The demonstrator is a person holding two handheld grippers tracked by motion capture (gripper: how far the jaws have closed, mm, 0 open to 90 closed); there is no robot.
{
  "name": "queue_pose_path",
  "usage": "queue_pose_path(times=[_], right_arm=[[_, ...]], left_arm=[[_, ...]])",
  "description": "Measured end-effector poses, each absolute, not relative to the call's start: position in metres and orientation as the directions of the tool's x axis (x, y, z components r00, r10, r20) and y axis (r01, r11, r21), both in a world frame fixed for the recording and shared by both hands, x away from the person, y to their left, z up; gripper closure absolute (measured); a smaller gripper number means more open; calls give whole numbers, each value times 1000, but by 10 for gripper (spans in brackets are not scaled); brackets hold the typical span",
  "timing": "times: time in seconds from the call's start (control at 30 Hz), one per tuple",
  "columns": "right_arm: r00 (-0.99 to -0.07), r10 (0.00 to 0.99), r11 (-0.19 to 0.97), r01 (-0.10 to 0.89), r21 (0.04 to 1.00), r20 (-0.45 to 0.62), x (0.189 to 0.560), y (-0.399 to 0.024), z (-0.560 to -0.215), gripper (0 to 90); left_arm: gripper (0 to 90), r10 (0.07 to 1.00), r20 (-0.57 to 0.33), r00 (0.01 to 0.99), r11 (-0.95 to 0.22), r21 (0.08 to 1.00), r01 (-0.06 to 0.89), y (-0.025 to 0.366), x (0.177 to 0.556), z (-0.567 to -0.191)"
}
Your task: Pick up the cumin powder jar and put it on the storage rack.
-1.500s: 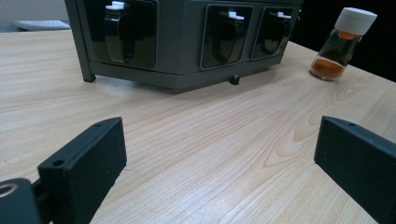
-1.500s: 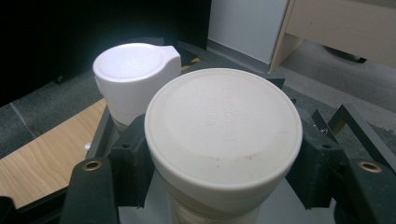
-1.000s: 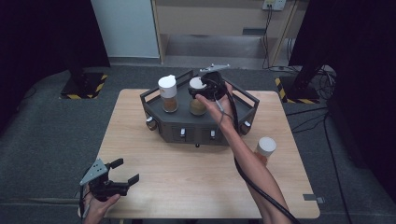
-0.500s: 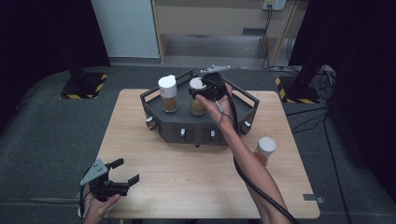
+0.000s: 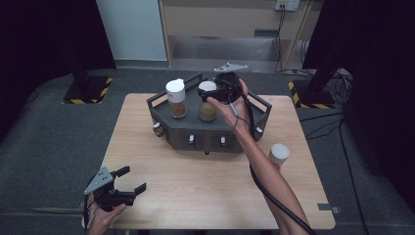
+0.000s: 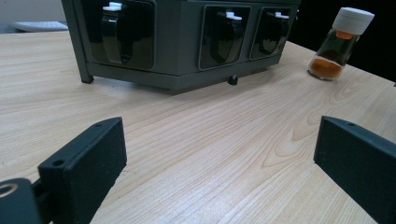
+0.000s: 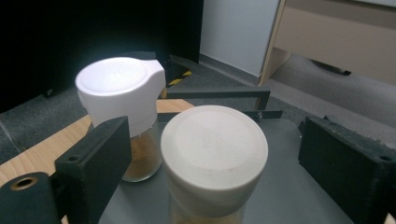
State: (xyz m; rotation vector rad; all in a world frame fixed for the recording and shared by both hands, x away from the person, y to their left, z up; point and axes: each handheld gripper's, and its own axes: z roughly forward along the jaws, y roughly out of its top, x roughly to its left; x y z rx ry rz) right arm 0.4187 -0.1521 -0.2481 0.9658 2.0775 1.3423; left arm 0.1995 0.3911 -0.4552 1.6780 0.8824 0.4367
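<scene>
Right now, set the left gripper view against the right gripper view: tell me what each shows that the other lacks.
Left gripper view: three black slots in the front of the dark grey rack, a white-capped glass jar of orange spice, the open left claw over the light wooden table. Right gripper view: a flip-lidded jar and a round-lidded jar of brown spice, the latter between the right claw's jaws, which have just been opening, pads clear. Shared: rack and table.

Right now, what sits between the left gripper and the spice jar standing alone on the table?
Nothing: in the left gripper view, bare wooden table runs from the left gripper to the jar of orange spice; the dark rack stands off to one side.
</scene>
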Motion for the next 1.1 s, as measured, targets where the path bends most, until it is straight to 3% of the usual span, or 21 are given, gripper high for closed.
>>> queue_pose_path(times=[0.5,1.1], right_arm=[[-723,688,309,213,927,-63,366,-187,-225,53],[-766,640,306,182,934,-61,297,-244,-244,31]], left_arm=[[17,744,-149,652,-94,942,323,390,199,-454],[16,743,-147,653,-97,941,323,389,199,-454]])
